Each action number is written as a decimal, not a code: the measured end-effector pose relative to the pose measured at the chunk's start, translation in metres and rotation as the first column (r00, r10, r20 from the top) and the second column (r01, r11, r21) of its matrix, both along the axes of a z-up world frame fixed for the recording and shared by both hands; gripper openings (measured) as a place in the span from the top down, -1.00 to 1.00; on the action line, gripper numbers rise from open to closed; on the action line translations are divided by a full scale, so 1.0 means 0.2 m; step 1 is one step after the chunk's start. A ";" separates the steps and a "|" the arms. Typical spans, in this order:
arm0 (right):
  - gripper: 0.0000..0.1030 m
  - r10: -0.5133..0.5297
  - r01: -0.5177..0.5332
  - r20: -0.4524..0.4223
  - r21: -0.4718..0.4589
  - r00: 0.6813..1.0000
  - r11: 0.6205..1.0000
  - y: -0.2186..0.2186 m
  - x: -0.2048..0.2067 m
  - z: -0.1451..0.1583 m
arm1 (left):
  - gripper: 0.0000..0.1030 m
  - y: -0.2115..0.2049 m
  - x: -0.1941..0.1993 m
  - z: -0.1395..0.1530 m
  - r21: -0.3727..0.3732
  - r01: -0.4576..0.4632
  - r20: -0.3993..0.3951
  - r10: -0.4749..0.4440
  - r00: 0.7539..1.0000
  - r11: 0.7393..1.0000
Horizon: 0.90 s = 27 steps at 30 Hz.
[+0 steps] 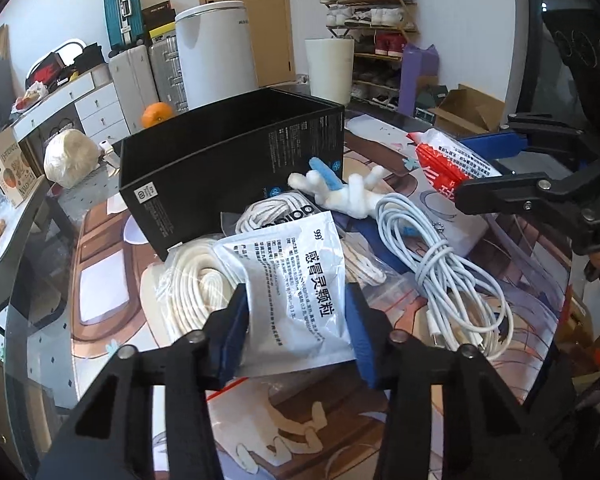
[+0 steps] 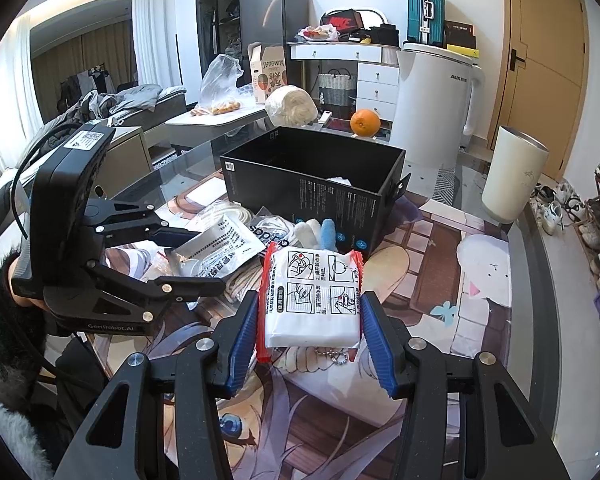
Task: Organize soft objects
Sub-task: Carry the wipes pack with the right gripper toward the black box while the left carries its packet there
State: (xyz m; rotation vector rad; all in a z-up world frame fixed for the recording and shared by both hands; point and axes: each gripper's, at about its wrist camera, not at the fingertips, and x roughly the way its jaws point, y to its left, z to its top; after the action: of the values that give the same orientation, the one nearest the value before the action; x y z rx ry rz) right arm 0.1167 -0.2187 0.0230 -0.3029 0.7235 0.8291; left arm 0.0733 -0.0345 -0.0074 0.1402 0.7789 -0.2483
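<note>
My left gripper (image 1: 298, 296) is shut on a silver medicine sachet (image 1: 288, 280) with black print, its blue pads against both edges. The right wrist view shows that gripper (image 2: 208, 258) at the left with the sachet (image 2: 216, 248) between its fingers. My right gripper (image 2: 310, 300) is shut on a white pack with red edges (image 2: 312, 292), held above the table; it also appears at the right of the left wrist view (image 1: 462, 170). Just behind both stands an open black box (image 1: 236, 148) (image 2: 312, 168). A white and blue plush toy (image 1: 340, 192) lies against the box.
A bagged coil of white rope (image 1: 196, 280), a bundle of pale cable (image 1: 444, 272) and a second bagged rope (image 1: 276, 208) lie on the glass-topped table (image 2: 480, 280). An orange (image 2: 365, 122) sits behind the box, a white cylinder (image 2: 514, 176) at the right.
</note>
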 end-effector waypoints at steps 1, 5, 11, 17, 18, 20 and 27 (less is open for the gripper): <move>0.03 0.000 0.000 0.000 0.000 1.000 1.000 0.00 0.00 0.00 | 0.25 0.01 -0.01 0.00 -0.005 -0.004 0.003 0.004 1.000 1.000; 0.03 0.000 0.000 0.002 0.001 1.000 1.000 0.00 0.00 0.00 | 0.27 0.03 -0.03 0.01 -0.022 -0.013 0.013 0.014 1.000 1.000; 0.03 0.005 -0.006 0.009 0.001 1.000 1.000 0.02 0.00 0.01 | 0.28 0.07 -0.04 0.05 -0.062 -0.036 0.040 0.039 0.998 0.997; 0.03 0.005 -0.005 0.025 0.018 1.000 1.000 0.04 0.00 0.04 | 0.28 0.11 -0.04 0.13 -0.093 -0.064 0.095 0.073 0.993 0.994; 0.03 0.004 -0.005 0.029 0.020 1.000 1.000 0.05 0.00 0.04 | 0.28 0.12 -0.04 0.14 -0.098 -0.068 0.102 0.078 0.992 0.993; 0.03 0.004 -0.004 0.033 0.023 0.999 1.000 0.06 0.01 0.05 | 0.28 0.13 -0.04 0.17 -0.106 -0.080 0.119 0.092 0.989 0.991; 0.03 -0.024 0.022 0.050 0.054 0.998 0.998 0.11 0.06 0.08 | 0.27 0.17 -0.01 0.26 -0.125 -0.108 0.172 0.129 0.977 0.986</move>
State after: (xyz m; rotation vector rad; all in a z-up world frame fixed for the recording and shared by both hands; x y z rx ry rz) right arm 0.1283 -0.1960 0.0400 -0.2664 0.6553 0.8149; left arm 0.0715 -0.0004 0.0440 0.0068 0.5891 -0.1637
